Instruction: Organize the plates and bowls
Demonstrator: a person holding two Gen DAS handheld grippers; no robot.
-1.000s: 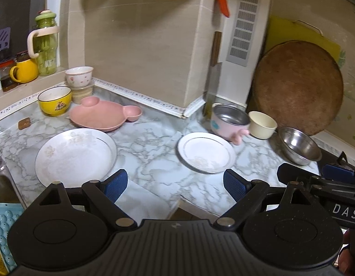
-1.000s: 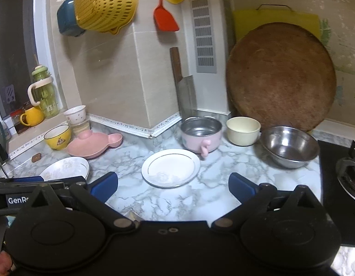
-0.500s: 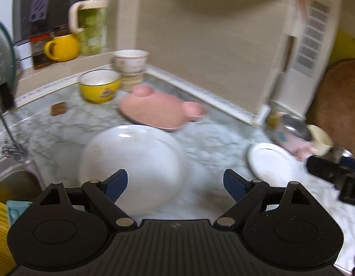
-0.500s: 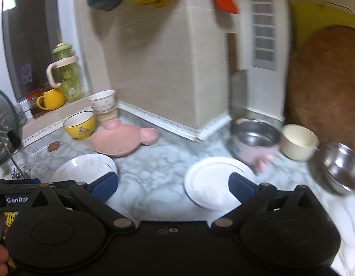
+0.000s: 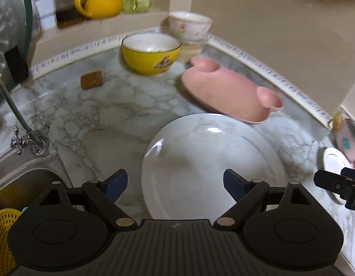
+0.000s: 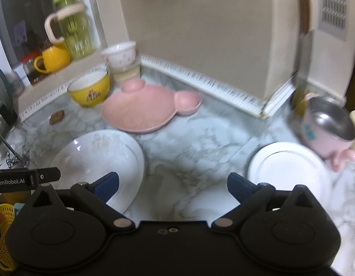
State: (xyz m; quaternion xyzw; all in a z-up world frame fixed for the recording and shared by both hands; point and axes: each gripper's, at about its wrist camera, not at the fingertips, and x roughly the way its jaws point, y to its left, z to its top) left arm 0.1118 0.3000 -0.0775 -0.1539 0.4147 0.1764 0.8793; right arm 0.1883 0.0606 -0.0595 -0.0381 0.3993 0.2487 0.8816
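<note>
A large white plate (image 5: 212, 161) lies on the marble counter; my left gripper (image 5: 175, 185) is open and empty just above its near edge. The plate also shows in the right wrist view (image 6: 101, 156). My right gripper (image 6: 174, 184) is open and empty over bare counter between that plate and a small white plate (image 6: 287, 170). A pink mouse-shaped plate (image 6: 145, 110), a yellow bowl (image 6: 90, 89) and a white flowered bowl (image 6: 118, 54) stacked on another bowl sit behind. A pink steel-lined pot (image 6: 327, 124) is at the right.
A sink (image 5: 21, 184) with a tap (image 5: 18, 124) is at the left. A yellow mug (image 5: 99, 0) and green bottle (image 6: 73, 32) stand on the sill. A brown block (image 5: 91, 79) lies on the counter. A cleaver (image 6: 305, 53) leans in the corner.
Both grippers have swung left and moved closer to the counter. The large white plate is now right under my left gripper. Both stay open.
</note>
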